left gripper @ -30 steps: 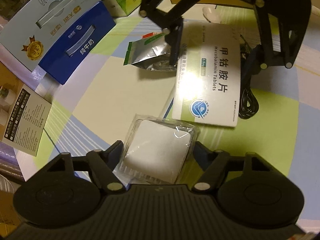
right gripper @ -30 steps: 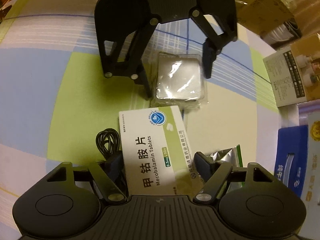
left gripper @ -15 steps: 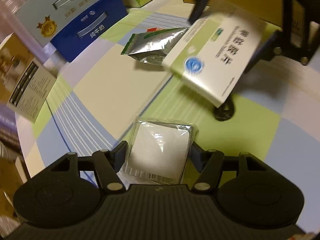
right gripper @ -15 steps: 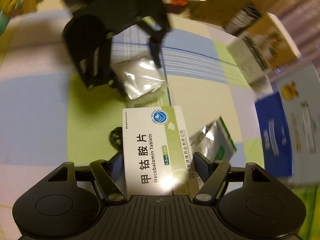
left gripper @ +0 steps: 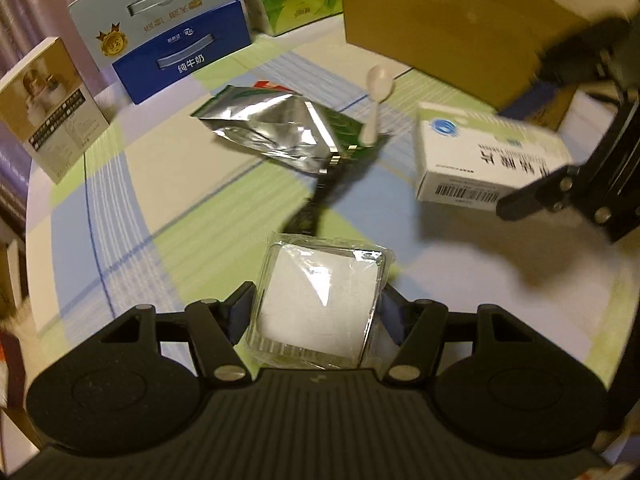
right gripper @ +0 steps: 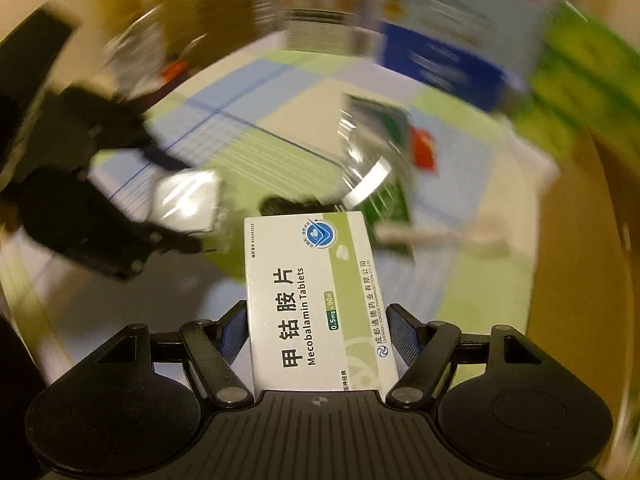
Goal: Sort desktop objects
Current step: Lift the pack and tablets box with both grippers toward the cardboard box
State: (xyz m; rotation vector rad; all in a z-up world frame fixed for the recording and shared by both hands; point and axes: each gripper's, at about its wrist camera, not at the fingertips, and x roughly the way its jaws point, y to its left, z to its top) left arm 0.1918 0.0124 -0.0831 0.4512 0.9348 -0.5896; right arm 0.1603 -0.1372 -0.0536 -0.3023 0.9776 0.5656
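Desktop objects are the job here, and two of them are off the tabletop (left gripper: pixel 168 184) in separate grips, presumably so each can go to its own place in one trip. Largest in view is the cardboard box (left gripper: pixel 440 28), far ahead and to the right of the left hand-held gripper (left gripper: pixel 318 312); open-topped and close to the clutter, it looks like the likely bin for sorted things, though that is a guess. The tablet box (right gripper: pixel 316 300) is next: the right hand-held gripper (right gripper: pixel 318 334) has its jaws closed against the box's two long sides, so the printed face stays up and the far end juts forward, free to be set down first. From the left camera this box (left gripper: pixel 480 152) hangs in the air ahead and to the right. The foil pouch (left gripper: pixel 280 132) lies flat, well ahead of the left hand-held gripper, not yet picked up. Smaller, the clear plastic packet (left gripper: pixel 320 300) with a white pad inside sits between the left jaws, which press its two side edges, a grip that keeps the flimsy wrapper from folding. Smallest, a white spoon (left gripper: pixel 376 100) lies just beyond the pouch. The right camera is blurred, so its background is hard to read.
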